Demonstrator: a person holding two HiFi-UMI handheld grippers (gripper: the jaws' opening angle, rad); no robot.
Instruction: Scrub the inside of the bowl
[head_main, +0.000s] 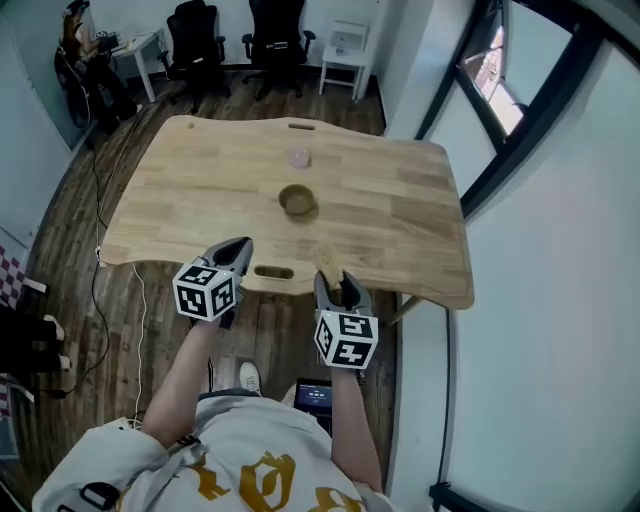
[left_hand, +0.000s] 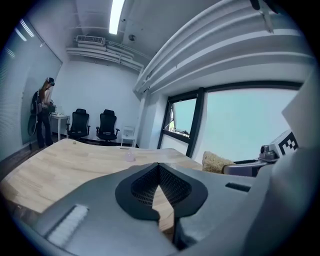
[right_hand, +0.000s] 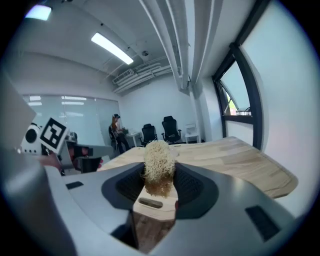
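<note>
Your bowl, small, round and brown, sits upright near the middle of the table, well apart from the scrubber, a pale fibrous tuft clamped upright between your right gripper's jaws over the near edge.

Wooden table: small pink object near its far edge. Beyond the far side: black office chair, second black chair, white stand. Off the far-left corner: person at a small desk. Cable on the floor by the left edge. Dark-framed window to the right.
</note>
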